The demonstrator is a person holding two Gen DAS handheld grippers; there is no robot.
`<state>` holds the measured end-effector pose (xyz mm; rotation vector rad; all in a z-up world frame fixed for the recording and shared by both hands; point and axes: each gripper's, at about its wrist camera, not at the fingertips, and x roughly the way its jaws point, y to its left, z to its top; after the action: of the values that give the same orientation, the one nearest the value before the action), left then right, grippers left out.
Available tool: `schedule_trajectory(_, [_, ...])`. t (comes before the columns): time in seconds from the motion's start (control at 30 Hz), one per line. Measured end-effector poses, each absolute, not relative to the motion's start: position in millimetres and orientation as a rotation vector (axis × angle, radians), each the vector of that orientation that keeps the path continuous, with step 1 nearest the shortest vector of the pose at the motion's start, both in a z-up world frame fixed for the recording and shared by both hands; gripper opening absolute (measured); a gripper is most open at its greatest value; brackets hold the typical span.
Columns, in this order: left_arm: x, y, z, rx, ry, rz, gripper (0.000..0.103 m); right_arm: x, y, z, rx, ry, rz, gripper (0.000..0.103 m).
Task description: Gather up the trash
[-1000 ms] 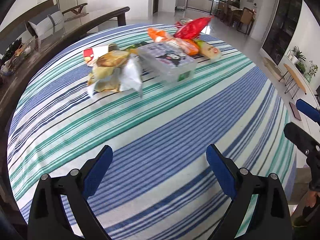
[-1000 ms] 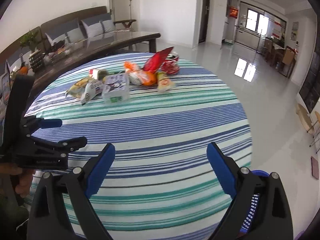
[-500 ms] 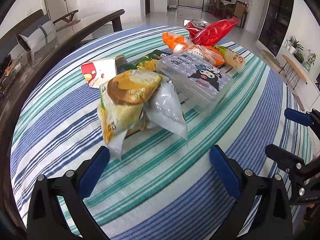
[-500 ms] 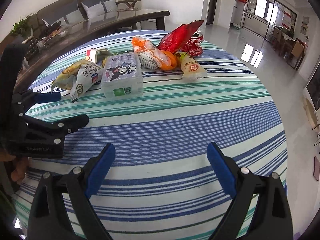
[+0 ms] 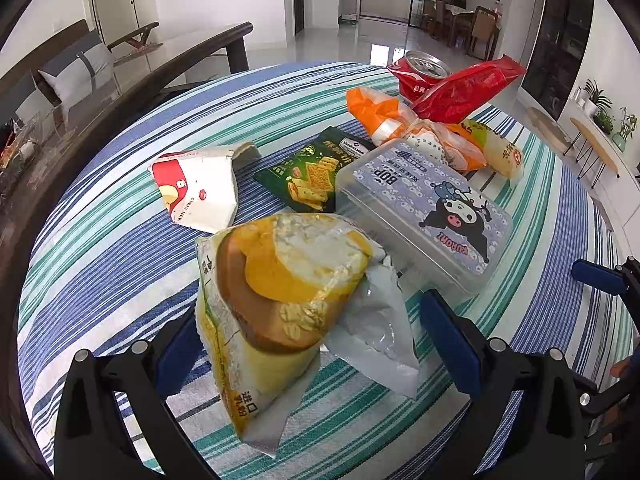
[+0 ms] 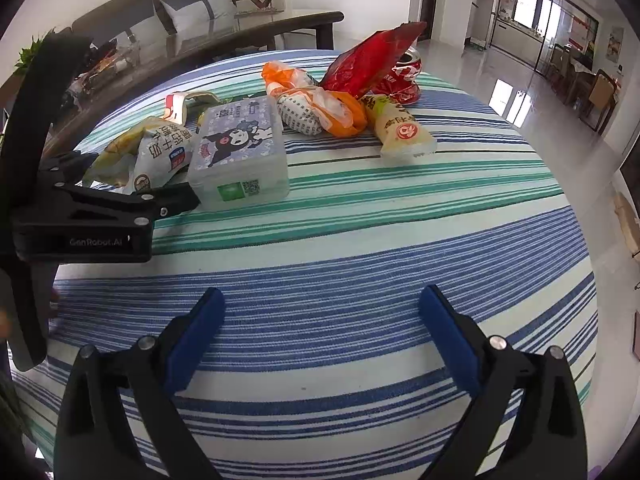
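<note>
Writing shows on several pieces: "KUROMI" and "BOP" on the clear plastic box (image 5: 424,208), "Member's Mark" on the green cracker packet (image 5: 310,176), "GenRobot.AI" on the left gripper (image 6: 132,184) body. Left gripper (image 5: 316,344) stands spread wide around the yellow bread wrapper (image 5: 280,300), pads not touching it. Right gripper (image 6: 320,332) gapes over bare striped tablecloth (image 6: 360,248), well apart from the trash. Red can (image 6: 402,76) and red bag (image 6: 368,60) sit near the far table edge; the near half lies free
</note>
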<state>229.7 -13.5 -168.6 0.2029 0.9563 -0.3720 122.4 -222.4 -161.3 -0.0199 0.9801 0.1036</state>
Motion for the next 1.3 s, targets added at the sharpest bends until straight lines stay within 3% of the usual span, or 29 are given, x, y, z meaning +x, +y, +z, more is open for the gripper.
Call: schedule_trajectory(1.3, [229.6,-13.2,-168.5,0.203,0.956,-0.373,0.099,123.4,-221.0,-161.9,-0.030,0.990,0.108,0.098])
